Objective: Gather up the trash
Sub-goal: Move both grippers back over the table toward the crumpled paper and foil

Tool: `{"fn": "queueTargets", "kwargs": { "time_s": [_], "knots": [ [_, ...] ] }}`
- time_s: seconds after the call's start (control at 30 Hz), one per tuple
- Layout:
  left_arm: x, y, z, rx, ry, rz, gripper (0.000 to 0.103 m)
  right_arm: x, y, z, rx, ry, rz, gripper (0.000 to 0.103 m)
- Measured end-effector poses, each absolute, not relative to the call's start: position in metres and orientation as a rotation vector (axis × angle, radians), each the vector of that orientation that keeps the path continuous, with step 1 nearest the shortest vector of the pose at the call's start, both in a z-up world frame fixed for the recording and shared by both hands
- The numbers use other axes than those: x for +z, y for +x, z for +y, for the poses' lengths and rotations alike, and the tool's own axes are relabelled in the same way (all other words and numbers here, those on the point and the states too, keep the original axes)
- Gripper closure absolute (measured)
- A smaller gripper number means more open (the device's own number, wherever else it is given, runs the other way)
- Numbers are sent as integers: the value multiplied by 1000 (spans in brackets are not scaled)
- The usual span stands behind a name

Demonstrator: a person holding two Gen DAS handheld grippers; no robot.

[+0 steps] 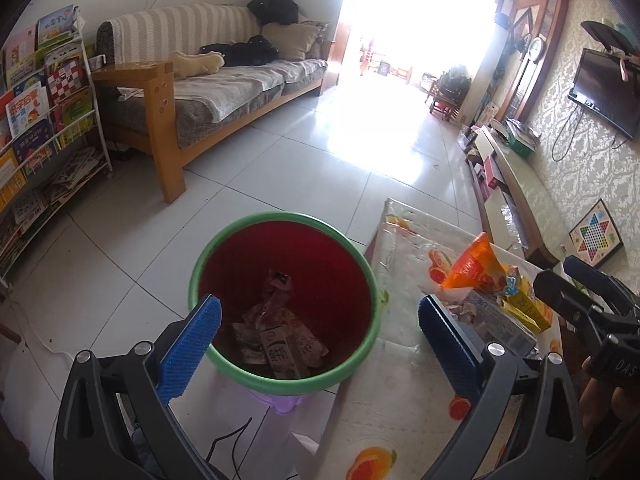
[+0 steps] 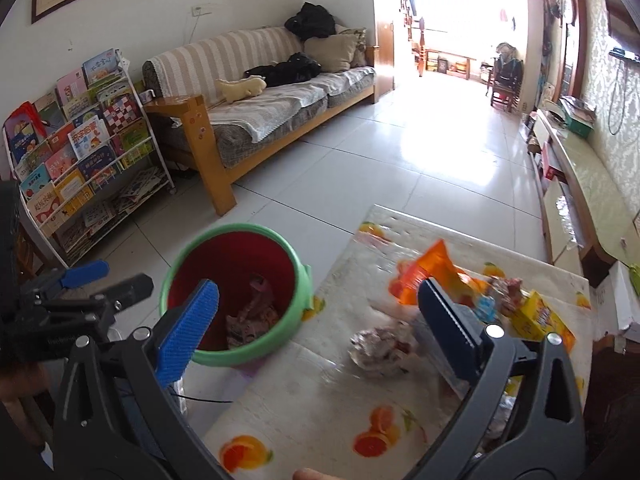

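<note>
Fruit-print plastic tablecloth [image 2: 304, 392] beside green-rimmed red bin [image 1: 360, 264]: left gripper [image 1: 320, 340] and right gripper [image 2: 316, 332] both spread, empty; crumpled foil wrapper [image 2: 380, 350] could slip.

A round red bin with a green rim [image 1: 372, 312] stands on the floor just left of the fruit-patterned plastic-covered surface [image 1: 400, 392]. Crumpled wrappers and a flattened carton [image 1: 280, 344] lie inside it. On the surface, an orange snack bag [image 2: 424, 276] lies behind a crumpled wrapper [image 2: 380, 348], with a yellow box [image 2: 544, 320] to its right.
</note>
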State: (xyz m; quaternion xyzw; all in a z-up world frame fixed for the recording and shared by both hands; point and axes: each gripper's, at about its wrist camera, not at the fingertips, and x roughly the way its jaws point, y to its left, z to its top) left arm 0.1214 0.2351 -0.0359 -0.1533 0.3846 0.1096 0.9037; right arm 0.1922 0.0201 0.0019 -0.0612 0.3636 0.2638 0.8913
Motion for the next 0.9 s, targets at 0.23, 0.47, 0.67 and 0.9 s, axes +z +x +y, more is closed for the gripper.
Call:
{"fn": "queueTargets", "kwargs": {
  "time_s": [0.23, 0.47, 0.67, 0.9],
  "knots": [
    [-35, 130, 155, 84, -268, 828, 8, -10, 171, -104, 349, -95, 792, 5],
    [-42, 141, 85, -15, -198, 868, 8, -20, 165, -177, 240, -26, 816, 5],
    [-65, 157, 59, -33, -126, 947, 8, -35, 159, -210, 221, 29, 845, 5],
    [-71, 176, 58, -23, -106, 975, 8, -65, 157, -226, 219, 53, 904, 5]
  ]
}}
